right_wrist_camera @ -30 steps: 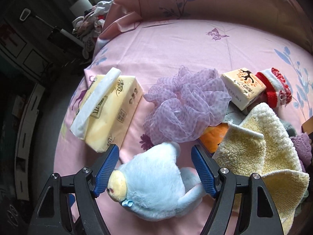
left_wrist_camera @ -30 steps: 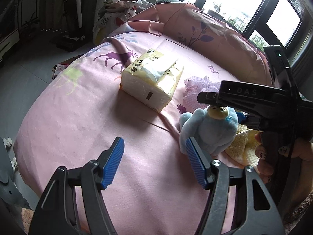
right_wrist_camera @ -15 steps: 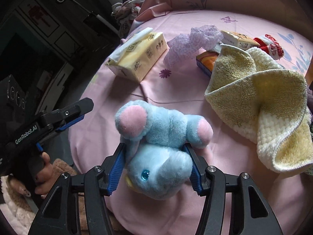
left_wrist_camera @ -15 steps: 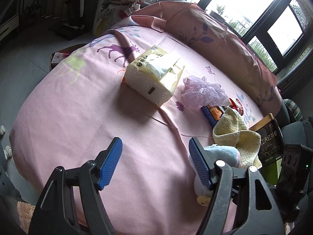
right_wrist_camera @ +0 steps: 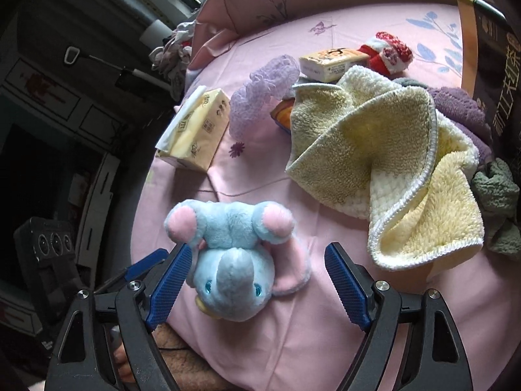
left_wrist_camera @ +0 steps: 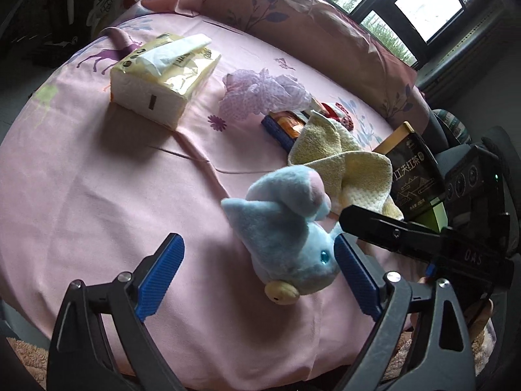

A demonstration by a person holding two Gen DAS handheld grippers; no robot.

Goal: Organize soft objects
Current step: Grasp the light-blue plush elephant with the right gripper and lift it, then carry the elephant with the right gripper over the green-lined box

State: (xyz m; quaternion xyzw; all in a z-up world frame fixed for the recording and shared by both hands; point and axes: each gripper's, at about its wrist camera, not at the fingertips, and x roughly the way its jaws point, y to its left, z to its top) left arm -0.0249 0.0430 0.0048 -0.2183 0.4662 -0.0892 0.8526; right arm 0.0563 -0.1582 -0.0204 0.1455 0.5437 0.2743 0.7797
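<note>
Fingers of both grippers, left (left_wrist_camera: pixel 257 275) and right (right_wrist_camera: pixel 255 285), are opening, angled down over the bed (left_wrist_camera: pixel 97 195). The plush (right_wrist_camera: pixel 234 260) lies released between the right fingers, against the left-hand one, beside the left gripper's right finger.

Pink bed (left_wrist_camera: pixel 97 195) with soft clutter

Near: blue plush elephant (left_wrist_camera: pixel 286 244). Far: tissue pack (left_wrist_camera: pixel 162 78), purple bath pouf (left_wrist_camera: pixel 260 94), yellow towel (right_wrist_camera: pixel 374 150).
</note>
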